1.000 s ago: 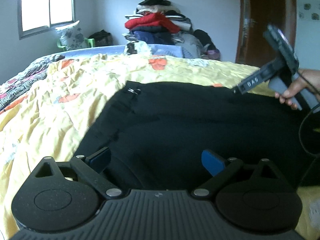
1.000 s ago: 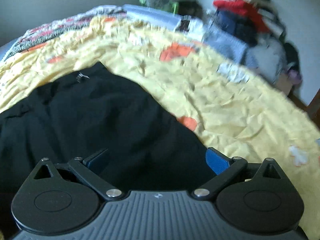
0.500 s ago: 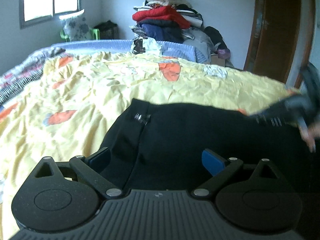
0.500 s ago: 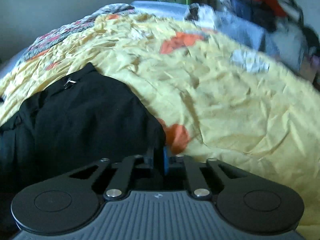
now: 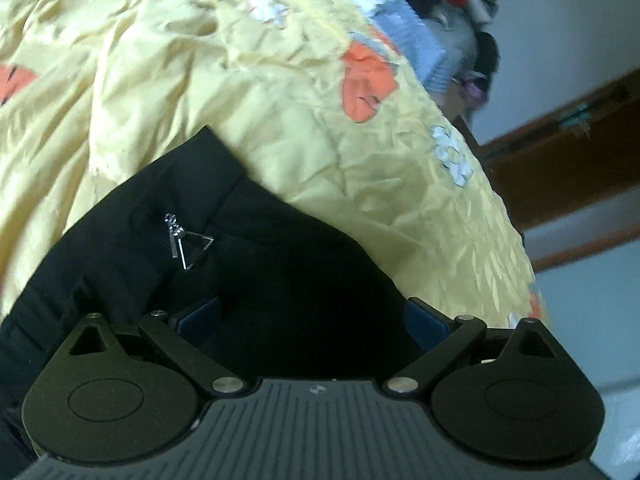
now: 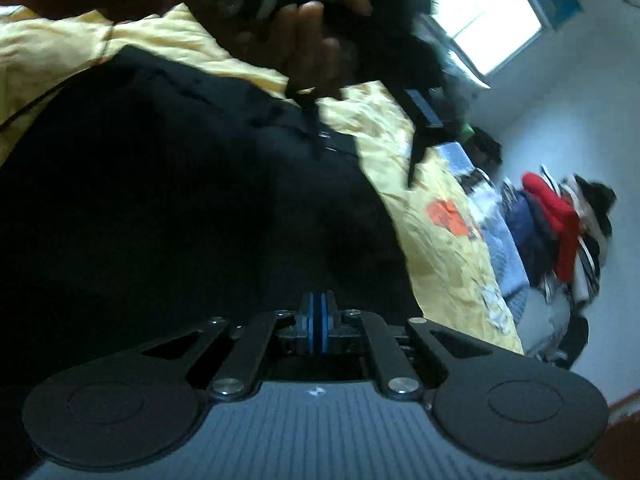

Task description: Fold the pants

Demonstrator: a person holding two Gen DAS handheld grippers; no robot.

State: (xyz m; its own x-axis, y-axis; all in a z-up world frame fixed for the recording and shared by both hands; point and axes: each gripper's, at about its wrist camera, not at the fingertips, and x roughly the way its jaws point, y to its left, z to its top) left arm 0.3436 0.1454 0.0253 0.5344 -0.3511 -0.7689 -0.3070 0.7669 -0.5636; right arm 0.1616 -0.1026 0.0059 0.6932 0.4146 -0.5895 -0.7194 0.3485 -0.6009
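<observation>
**Black pants on the yellow bed, one corner pinched**

Spread across the bed point(image 5: 280, 92): black pants point(image 5: 248, 264), flat on the yellow cover with orange patches. Near the pants' top edge, a small metal zipper pull point(image 5: 176, 236). Beyond the far side of the bed, a pile of clothes point(image 6: 560, 224) with a red garment on top, stacked against the pale wall. Bright window point(image 6: 484, 20) in the upper part of the right wrist view; brown door point(image 5: 568, 168) at the right of the left wrist view.

Left gripper point(image 5: 312, 316): tilted steeply, low over the pants, jaws spread wide with dark cloth lying between and below the blue pads point(image 5: 420, 320); nothing clamped. Seen also from the right wrist camera, blurred, gripped by the person's hand point(image 6: 304, 36) above the far edge of the pants.

Right gripper point(image 6: 316, 322): rolled strongly to one side, jaws pressed together, blue pads meeting face to face right at the near edge of the pants. Black cloth directly in front of and touching the pads; a fold appears pinched between them, though the dark fabric hides the exact bite.
</observation>
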